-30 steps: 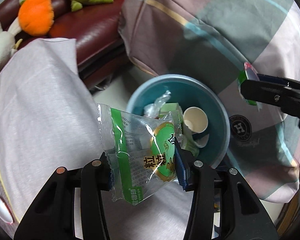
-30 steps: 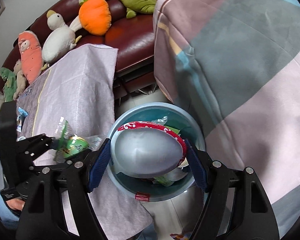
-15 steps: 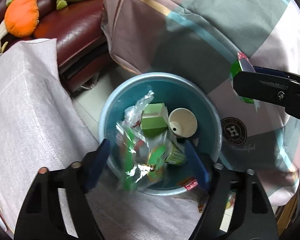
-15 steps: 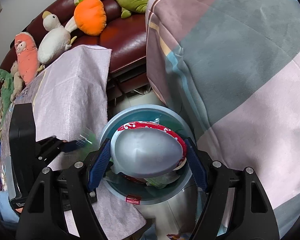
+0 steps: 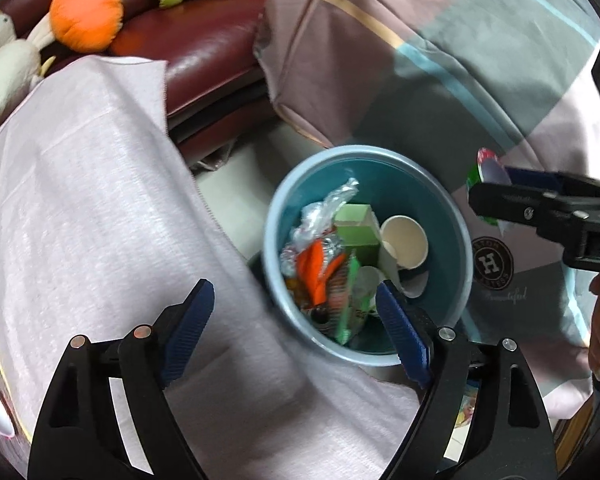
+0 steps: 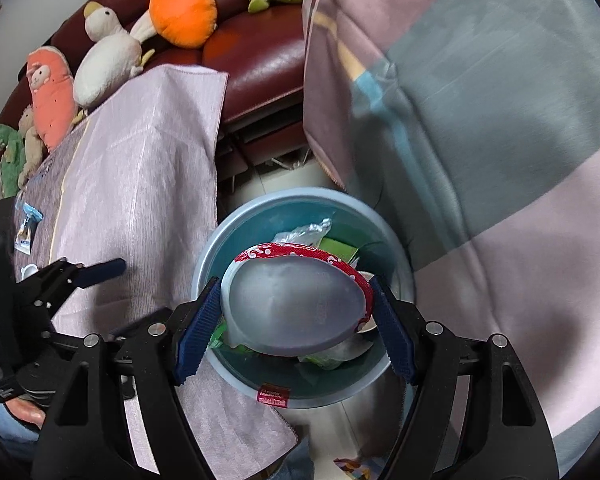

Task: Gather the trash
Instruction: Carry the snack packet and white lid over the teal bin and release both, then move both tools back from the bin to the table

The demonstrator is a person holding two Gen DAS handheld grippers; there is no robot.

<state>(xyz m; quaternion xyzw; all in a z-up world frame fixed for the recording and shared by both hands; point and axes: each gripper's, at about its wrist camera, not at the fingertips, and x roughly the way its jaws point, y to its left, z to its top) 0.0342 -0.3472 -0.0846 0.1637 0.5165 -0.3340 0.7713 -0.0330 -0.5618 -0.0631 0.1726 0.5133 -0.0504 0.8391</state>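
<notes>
A blue trash bin (image 5: 452,216) stands on the floor between a cloth-covered table and a checked blanket. It holds wrappers, a green box (image 5: 356,228) and a paper cup (image 5: 404,242). The green snack packet (image 5: 350,300) lies inside it. My left gripper (image 5: 296,316) is open and empty above the bin's near rim. My right gripper (image 6: 296,316) is shut on a foil lid with a red rim (image 6: 296,304), held above the bin (image 6: 236,236). It also shows at the right of the left wrist view (image 5: 496,184).
A table under a pale cloth (image 5: 80,208) lies left of the bin. A dark red sofa (image 6: 256,48) with plush toys (image 6: 182,10) is behind. A checked blanket (image 6: 480,120) hangs to the right. A small packet (image 6: 28,228) lies on the table.
My left gripper opened and the green snack packet dropped into the bin. The left gripper then pulled back toward the table. My right gripper kept holding the foil lid over the bin.
</notes>
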